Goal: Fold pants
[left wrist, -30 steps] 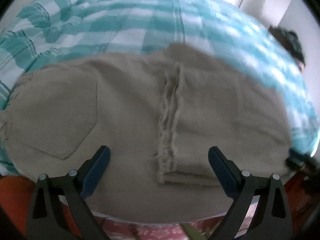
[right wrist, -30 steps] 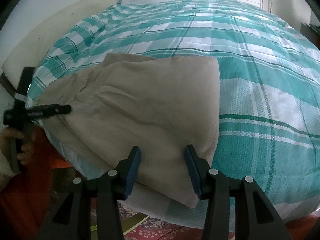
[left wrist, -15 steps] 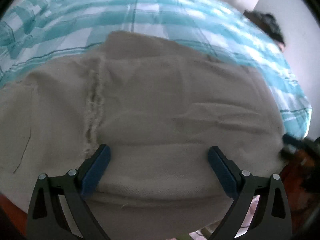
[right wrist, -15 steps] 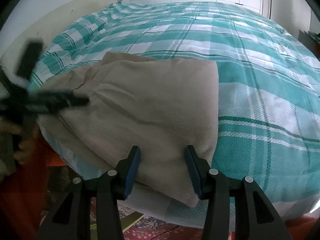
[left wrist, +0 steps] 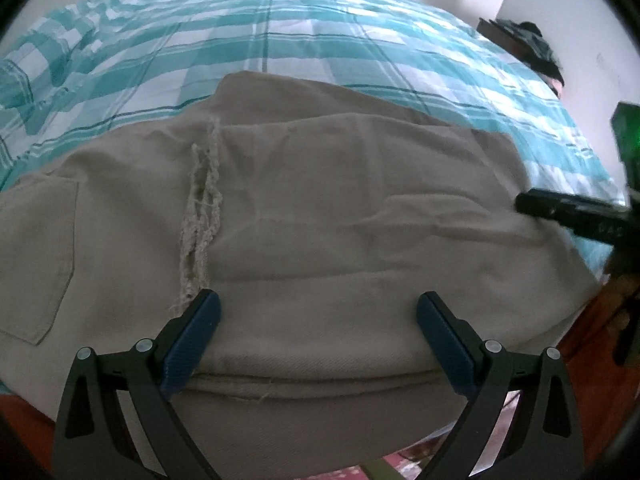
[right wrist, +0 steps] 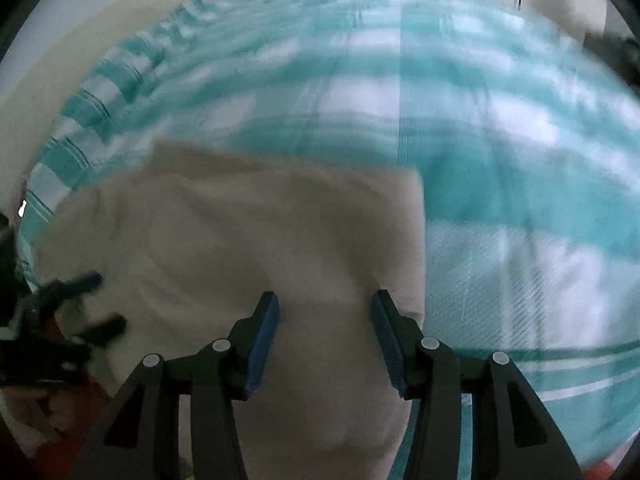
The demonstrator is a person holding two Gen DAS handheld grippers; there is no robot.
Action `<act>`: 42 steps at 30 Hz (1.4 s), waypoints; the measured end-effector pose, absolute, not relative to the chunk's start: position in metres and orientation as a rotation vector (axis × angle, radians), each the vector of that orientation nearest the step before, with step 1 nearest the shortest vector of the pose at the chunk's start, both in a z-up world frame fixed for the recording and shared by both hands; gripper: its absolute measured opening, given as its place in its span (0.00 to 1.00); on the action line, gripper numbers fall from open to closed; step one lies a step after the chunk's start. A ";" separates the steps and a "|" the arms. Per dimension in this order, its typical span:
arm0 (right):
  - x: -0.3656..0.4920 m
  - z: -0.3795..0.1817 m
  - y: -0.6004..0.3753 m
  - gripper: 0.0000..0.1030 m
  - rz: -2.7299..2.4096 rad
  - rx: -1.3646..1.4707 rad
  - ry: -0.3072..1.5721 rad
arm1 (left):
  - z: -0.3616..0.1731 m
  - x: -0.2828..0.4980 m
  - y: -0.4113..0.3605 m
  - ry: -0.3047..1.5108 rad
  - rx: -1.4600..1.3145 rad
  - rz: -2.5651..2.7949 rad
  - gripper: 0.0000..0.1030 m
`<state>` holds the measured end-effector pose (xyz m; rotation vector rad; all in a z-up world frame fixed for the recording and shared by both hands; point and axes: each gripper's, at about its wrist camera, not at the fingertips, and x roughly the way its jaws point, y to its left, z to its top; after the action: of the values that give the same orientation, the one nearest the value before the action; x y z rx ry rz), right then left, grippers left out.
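On checked bedcover (left wrist: 320,40) — frayed beige pants (left wrist: 320,220)

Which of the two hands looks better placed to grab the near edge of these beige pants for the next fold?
Left, probably. The left gripper is open wide, straddling the near folded edge of the pants. The right gripper hovers over the pants' right-hand end with a narrower gap, in a blurred view.

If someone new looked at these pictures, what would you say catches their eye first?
Most likely the beige pants, folded into a thick pile at the near edge of the bed, with a frayed hem running down the top layer. Behind them spreads the teal-and-white checked bedspread. The left gripper hangs open over the pile's near edge; the right gripper is open over its right end.
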<state>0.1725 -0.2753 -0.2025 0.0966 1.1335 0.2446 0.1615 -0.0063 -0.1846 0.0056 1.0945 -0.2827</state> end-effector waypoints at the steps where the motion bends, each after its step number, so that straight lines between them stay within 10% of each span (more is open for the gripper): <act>1: 0.170 -0.199 -0.276 0.47 0.241 0.102 1.112 | -0.185 0.161 -0.005 1.093 0.001 -0.284 0.96; 42: 0.101 -0.205 -0.254 0.50 0.266 -0.021 0.988 | -0.188 0.159 -0.009 1.074 0.048 -0.265 0.97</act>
<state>0.1014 -0.2539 -0.2048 -0.0210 0.9877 0.2661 0.1585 -0.0093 -0.1880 0.0479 1.0735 -0.2648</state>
